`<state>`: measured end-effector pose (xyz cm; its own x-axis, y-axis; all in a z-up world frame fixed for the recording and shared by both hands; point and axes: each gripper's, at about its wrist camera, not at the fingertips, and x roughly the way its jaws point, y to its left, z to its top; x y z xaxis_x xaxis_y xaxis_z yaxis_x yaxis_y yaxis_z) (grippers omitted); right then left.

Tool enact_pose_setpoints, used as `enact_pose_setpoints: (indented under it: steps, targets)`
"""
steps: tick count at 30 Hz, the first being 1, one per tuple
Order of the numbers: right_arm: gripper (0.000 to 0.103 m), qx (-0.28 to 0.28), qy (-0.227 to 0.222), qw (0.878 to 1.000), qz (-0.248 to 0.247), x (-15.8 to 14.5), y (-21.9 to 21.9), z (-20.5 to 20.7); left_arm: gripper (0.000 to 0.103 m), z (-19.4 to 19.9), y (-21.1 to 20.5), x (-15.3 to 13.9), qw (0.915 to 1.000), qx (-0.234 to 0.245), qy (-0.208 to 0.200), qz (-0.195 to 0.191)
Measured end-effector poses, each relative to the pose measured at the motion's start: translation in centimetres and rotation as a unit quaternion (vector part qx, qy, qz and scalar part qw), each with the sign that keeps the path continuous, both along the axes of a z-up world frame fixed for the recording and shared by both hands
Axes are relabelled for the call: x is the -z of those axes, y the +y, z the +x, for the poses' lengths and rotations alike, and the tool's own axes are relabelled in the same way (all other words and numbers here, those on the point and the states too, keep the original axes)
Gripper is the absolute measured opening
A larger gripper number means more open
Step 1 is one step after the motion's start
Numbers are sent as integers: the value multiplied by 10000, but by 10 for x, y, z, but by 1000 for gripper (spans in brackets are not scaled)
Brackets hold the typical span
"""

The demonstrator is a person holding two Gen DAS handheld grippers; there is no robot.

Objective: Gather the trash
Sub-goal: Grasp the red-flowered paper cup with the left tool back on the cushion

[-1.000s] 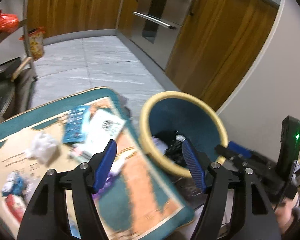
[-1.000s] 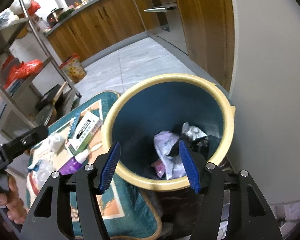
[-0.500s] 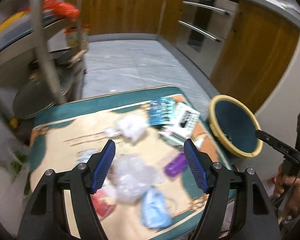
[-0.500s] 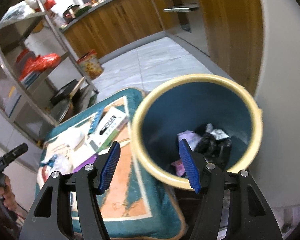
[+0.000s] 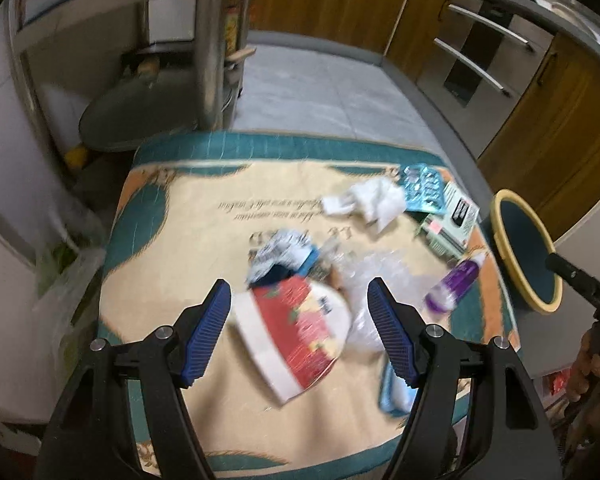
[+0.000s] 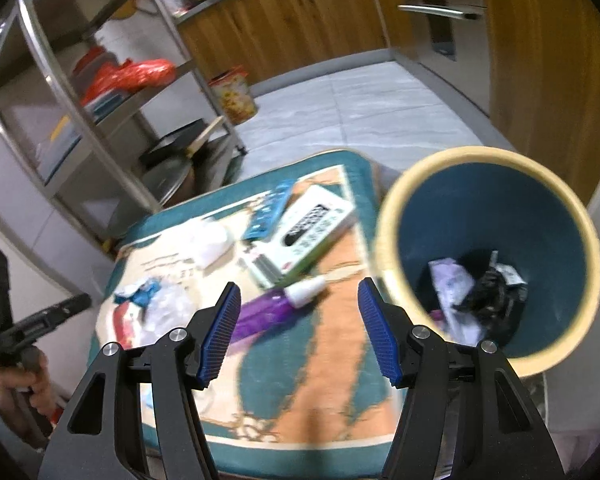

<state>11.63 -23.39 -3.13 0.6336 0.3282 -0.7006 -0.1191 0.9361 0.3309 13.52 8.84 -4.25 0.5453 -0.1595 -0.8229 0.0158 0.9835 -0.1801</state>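
Observation:
Trash lies on a teal and beige mat. My left gripper is open and empty, just above a red and white carton. Beside the carton are a clear plastic wrap, a crumpled blue and white wrapper, a white tissue, a purple bottle, a green and white box and a blue packet. My right gripper is open and empty above the purple bottle. The blue bin with a yellow rim stands at the mat's right and holds wrappers.
A steel shelf rack with pans and a red bag stands left of the mat. Wooden kitchen cabinets and an oven line the far side. A white wall rises behind the bin. A light blue pouch lies by the left gripper's right finger.
My left gripper has swung from the bin over to the mat and come down close to the red and white carton. My right gripper has shifted left from the bin toward the purple bottle.

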Motion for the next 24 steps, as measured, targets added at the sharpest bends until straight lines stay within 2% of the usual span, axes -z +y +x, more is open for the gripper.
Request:
enact_pose_setpoints:
  steps: [6, 8, 11, 16, 18, 20, 24]
  targets:
    - [63, -481, 86, 9988, -17, 3, 36, -2, 67, -3, 7, 25, 9990, 10, 392, -196]
    - [63, -638, 107, 9979, -69, 5, 48, -5, 60, -2, 9, 37, 9974, -3, 622, -374]
    - [62, -835, 154, 9963, -162, 9, 63, -8, 54, -1, 13, 51, 9941, -90, 850, -675]
    - [63, -1088, 337, 9934, -150, 18, 82, -11, 53, 0, 21, 62, 9904, -242, 997, -928]
    - [63, -1201, 415, 9917, -165, 23, 89, -13, 48, 0, 23, 65, 9893, -250, 1011, -1024]
    - [62, -1320, 501, 9898, -164, 28, 97, -16, 27, -1, 21, 70, 9878, -195, 1085, -1100]
    - [62, -1597, 691, 9844, -254, 39, 114, -21, 12, -5, 16, 62, 9898, -21, 924, -1087]
